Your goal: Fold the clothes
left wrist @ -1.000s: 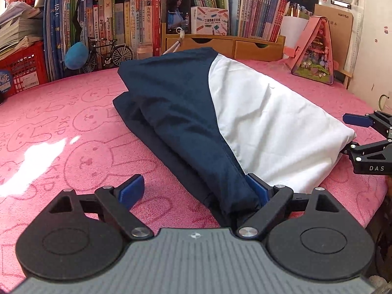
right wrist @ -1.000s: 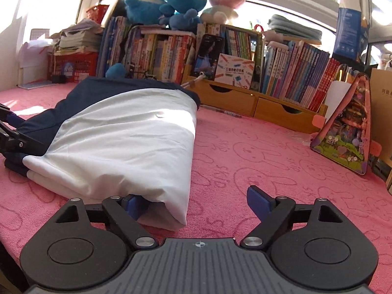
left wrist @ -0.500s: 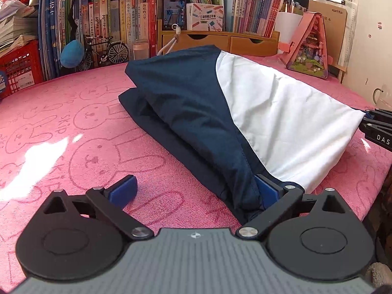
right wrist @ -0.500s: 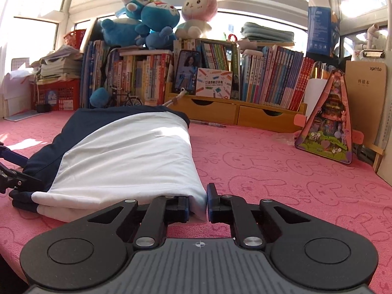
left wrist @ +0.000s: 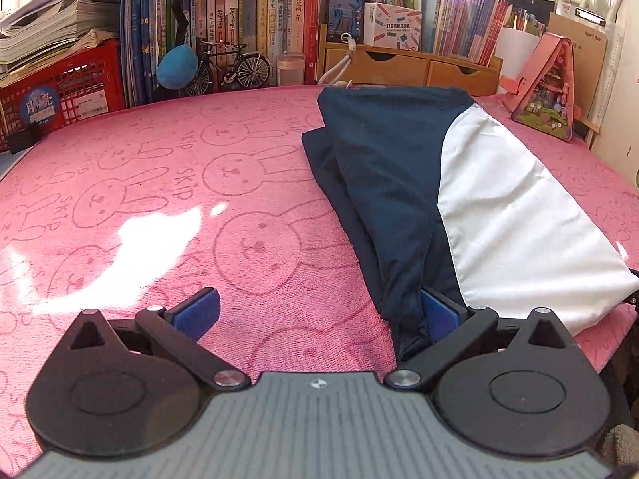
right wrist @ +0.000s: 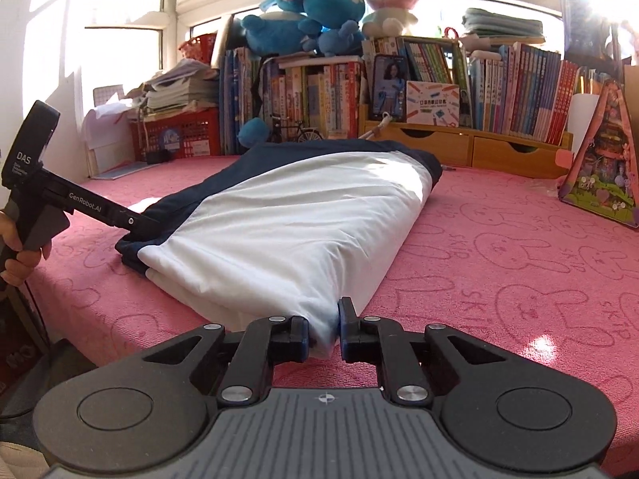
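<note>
Right wrist view: we see the right claw (right wrist: 323, 329) clamped on the folded navy-and-white fabric garment (right wrist: 287, 231); left view alone shows the left claw (left wrist: 315, 311) spread apart.

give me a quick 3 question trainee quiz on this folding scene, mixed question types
1. True or false: the right gripper is shut on the white corner of the folded garment.
2. Multiple choice: the left gripper is A) open, with the navy edge against one finger, B) shut on a book, C) out of view.
3. Fill in: the garment lies on a ____ bunny-print cloth.

Key: 1 true; 2 A; 3 pink
</note>
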`<state>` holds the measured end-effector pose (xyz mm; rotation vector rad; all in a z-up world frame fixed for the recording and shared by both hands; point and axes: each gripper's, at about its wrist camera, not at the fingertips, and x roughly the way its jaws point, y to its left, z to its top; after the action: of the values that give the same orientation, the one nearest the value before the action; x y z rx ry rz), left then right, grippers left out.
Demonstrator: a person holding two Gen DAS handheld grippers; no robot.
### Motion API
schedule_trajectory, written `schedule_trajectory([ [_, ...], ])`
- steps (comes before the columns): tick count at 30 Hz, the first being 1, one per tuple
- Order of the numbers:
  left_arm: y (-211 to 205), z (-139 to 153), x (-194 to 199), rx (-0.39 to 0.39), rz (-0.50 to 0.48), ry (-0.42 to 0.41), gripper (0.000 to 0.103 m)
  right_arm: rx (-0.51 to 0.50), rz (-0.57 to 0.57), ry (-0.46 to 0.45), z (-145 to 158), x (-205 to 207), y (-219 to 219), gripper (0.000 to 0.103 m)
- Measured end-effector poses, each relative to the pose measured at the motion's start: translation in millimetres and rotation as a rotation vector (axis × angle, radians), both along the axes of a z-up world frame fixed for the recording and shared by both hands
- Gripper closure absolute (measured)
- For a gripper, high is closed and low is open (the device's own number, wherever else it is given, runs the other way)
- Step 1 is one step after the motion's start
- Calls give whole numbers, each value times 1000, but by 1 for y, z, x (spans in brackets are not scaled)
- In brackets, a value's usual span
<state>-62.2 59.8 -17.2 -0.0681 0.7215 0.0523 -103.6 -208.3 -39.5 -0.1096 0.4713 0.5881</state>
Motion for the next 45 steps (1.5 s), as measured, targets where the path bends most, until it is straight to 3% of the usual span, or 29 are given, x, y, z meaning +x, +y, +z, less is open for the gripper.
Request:
schedule_trajectory([
  [7, 3, 33, -16, 25, 121, -91, 0, -4, 69, -6, -1, -5, -1, 87],
  [11, 12, 39, -27, 91, 340, -127, 0, 1, 79, -8, -3, -5, -3, 86],
  [14, 24, 42, -33, -4, 391, -141, 0, 15, 89, 0, -5, -2, -5, 86],
  [16, 16, 47, -29, -47, 343, -171, 0, 16, 100, 0, -5, -1, -6, 86],
  [17, 3, 51, -23, -31, 302, -186, 0, 14, 104, -2, -6, -1, -6, 86],
  [21, -63, 55, 11, -25, 78, -241, 0, -3, 120, -15, -7, -2, -4, 86],
  [24, -103, 47, 36, -68, -71, -236, 0, -14, 128, -21, -7, -3, -3, 86],
  [30, -121, 5, 62, -32, -69, -104, 0, -21, 166, -10, -7, -2, -6, 82],
  [33, -117, -12, 51, 31, -58, -91, 0, 27, 208, 55, -5, 9, -18, 76],
  [35, -116, -15, 42, 67, -60, -92, 0, 84, 232, 140, -5, 26, -28, 55],
  [36, -115, -16, 39, 75, -61, -91, 0, 112, 244, 183, -5, 34, -33, 38],
  [37, -113, -16, 37, 67, -62, -91, 0, 140, 256, 225, -6, 43, -37, 30],
  [45, -107, -19, 29, 53, -72, -91, 0, 368, 349, 567, -7, 111, -76, 25],
])
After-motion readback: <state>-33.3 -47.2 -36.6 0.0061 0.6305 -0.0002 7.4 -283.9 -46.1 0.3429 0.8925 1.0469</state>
